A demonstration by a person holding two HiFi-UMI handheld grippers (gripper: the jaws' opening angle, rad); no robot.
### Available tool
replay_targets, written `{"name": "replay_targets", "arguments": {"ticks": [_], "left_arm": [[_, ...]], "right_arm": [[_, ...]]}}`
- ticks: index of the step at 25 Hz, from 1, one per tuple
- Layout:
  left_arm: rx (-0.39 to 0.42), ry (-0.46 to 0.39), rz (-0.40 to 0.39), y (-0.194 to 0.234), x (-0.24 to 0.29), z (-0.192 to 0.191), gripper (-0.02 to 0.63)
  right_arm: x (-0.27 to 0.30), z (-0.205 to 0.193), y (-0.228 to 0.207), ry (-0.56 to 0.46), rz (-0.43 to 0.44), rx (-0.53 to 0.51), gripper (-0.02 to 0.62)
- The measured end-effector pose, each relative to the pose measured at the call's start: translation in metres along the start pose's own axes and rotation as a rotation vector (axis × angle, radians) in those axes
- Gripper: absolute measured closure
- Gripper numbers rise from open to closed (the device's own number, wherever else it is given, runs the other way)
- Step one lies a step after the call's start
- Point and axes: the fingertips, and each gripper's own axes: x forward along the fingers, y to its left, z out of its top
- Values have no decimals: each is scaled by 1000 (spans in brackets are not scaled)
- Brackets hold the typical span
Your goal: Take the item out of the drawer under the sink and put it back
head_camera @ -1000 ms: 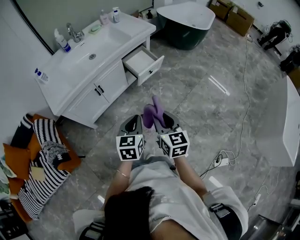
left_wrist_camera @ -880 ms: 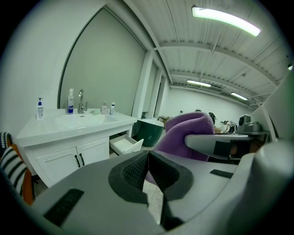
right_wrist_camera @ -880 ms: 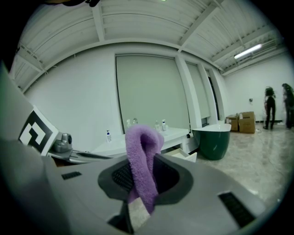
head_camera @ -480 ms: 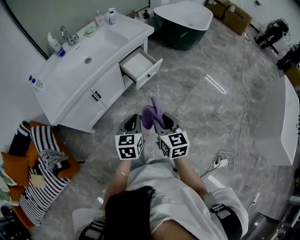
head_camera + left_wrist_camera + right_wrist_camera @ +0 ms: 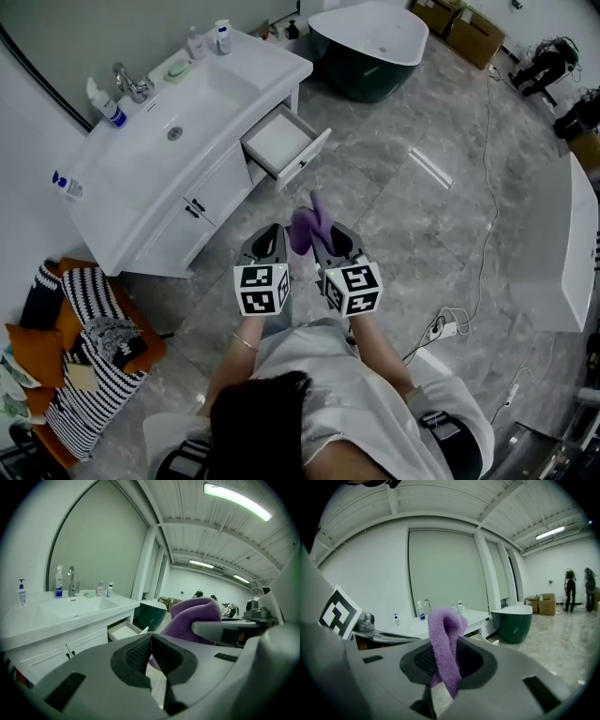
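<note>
A fuzzy purple cloth (image 5: 443,625) is pinched in the right tool (image 5: 447,660); the left tool (image 5: 151,654) is clenched on nothing. The white vanity drawer (image 5: 279,142) is pulled open.

Left tongs (image 5: 272,232) and right tongs (image 5: 325,234) are grey, marker-cubed.
</note>
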Motion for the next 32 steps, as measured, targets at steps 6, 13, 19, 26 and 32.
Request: {"name": "replay_targets", "arguments": {"ticks": [6, 13, 19, 26, 32], "left_arm": [[-9, 2, -9, 31, 21, 17, 603], [-3, 7, -38, 74, 45, 40, 603], [-1, -3, -67, 97, 62, 59, 603], [-5, -4, -81, 115, 73, 67, 603], [-4, -7, -97, 119, 78, 71, 603]], "right_arm": [[39, 9, 6, 12, -4, 1, 508], [87, 27, 14, 12, -42, 9, 508], [117, 40, 21, 11, -62, 0, 508], [135, 46, 24, 18, -77, -8, 508], [140, 49, 19, 8, -91, 1, 508]]}}
